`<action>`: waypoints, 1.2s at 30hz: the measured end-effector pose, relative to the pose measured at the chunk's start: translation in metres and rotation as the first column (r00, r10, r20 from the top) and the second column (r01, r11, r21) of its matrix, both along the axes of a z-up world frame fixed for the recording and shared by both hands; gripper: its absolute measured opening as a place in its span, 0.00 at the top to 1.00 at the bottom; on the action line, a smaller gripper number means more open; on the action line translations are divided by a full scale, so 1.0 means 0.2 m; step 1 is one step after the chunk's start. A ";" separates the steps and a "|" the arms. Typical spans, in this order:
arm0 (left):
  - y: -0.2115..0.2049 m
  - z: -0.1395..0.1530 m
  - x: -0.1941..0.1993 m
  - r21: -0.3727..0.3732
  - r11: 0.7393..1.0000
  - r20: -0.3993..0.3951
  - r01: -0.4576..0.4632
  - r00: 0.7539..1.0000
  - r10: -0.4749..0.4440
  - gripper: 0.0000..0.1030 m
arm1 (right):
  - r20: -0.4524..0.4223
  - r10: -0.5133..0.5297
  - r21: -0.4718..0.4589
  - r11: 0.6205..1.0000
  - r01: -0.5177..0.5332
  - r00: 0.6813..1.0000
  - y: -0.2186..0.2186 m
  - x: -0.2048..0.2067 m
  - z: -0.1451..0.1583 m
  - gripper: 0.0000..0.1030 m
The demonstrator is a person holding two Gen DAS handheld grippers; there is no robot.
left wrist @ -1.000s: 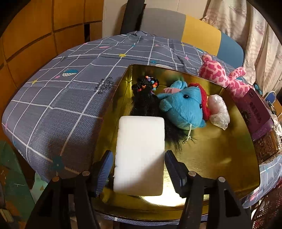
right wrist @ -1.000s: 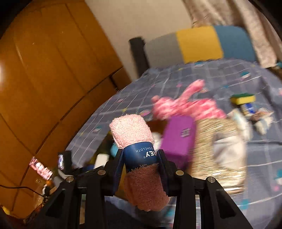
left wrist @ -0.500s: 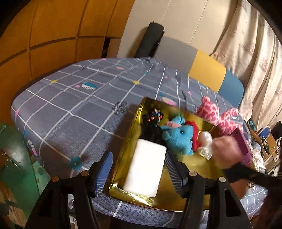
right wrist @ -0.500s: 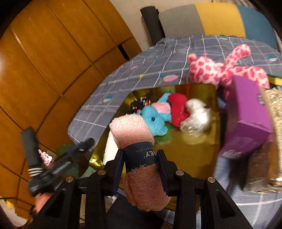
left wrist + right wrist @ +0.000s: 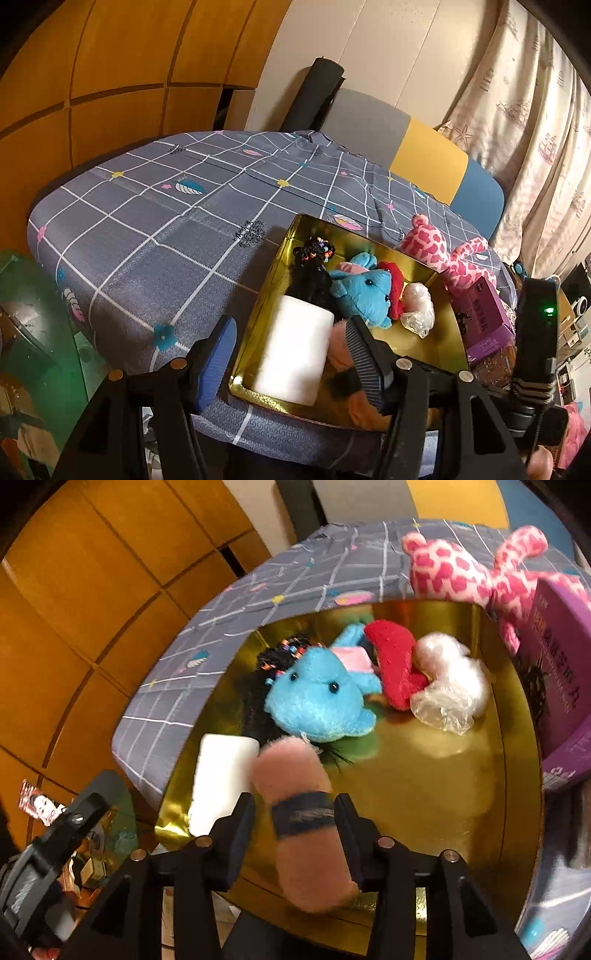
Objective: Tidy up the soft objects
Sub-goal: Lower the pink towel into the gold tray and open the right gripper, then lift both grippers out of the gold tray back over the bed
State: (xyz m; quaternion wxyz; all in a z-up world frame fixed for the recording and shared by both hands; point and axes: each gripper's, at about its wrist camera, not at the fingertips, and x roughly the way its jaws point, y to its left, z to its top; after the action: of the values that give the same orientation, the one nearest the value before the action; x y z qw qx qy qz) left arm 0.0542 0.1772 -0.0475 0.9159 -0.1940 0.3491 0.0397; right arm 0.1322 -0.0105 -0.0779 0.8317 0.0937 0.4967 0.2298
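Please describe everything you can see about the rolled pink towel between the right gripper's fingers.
The pink towel is a fluffy terry cloth rolled into a short cylinder, with a dark blue paper band around its middle; the print is blurred. It lies lengthwise between the fingers of the right hand-held gripper, whose jaws have just been opening, with gaps on both sides. It is over the gold tray, beside the white block; whether it rests on the tray is unclear.

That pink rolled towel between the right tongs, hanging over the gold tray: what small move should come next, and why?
Probably pull the right tongs up and away. Their jaws have just been opening, and there are gaps on both sides of the pink towel, which already looks to be dropping over the gold tray beside the white sponge. Staying low might snag it.
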 end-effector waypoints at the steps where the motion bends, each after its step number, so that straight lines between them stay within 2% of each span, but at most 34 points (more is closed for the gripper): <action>1: -0.01 0.00 0.00 -0.003 1.000 -0.002 0.004 1.000 -0.004 0.39 | 0.018 0.007 -0.004 1.000 -0.007 1.000 0.00 -0.01 0.02 0.48; 7: -0.08 -0.02 0.01 -0.038 0.998 -0.005 0.051 0.999 -0.051 0.40 | 0.138 0.031 0.002 0.999 -0.032 0.990 -0.12 -0.09 0.20 0.47; 12: -0.23 0.00 0.06 -0.045 0.991 0.001 0.128 0.992 -0.128 0.40 | 0.268 0.014 -0.010 1.000 -0.011 0.963 -0.31 -0.17 0.39 0.47; 17: -0.41 0.07 0.13 -0.018 0.977 0.012 0.211 0.978 -0.210 0.40 | 0.384 -0.083 -0.014 0.995 0.096 0.920 -0.60 -0.24 0.55 0.46; 22: -0.61 0.13 0.20 -0.010 0.955 0.023 0.296 0.955 -0.296 0.40 | 0.402 -0.234 0.021 0.969 0.247 0.885 -0.96 -0.25 0.61 0.45; 27: -0.86 0.18 0.26 0.006 0.914 0.017 0.406 0.914 -0.406 0.40 | 0.396 -0.355 0.016 0.925 0.380 0.847 -1.27 -0.23 0.60 0.44; 32: -1.10 0.26 0.33 0.007 0.860 0.017 0.510 0.860 -0.510 0.40 | 0.369 -0.488 0.007 0.852 0.523 0.791 -1.62 -0.16 0.52 0.38; 36: -1.27 0.35 0.39 0.017 0.825 0.023 0.565 0.825 -0.565 0.40 | 0.285 -0.586 -0.015 0.788 0.615 0.758 -1.89 -0.05 0.37 0.38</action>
State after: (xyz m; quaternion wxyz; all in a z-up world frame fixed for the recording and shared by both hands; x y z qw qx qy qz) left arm 0.1320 -0.0774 0.0222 0.8922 -0.0781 0.3785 -0.2337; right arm 0.1231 -0.3893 -0.0046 0.9238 0.1716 0.3359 -0.0660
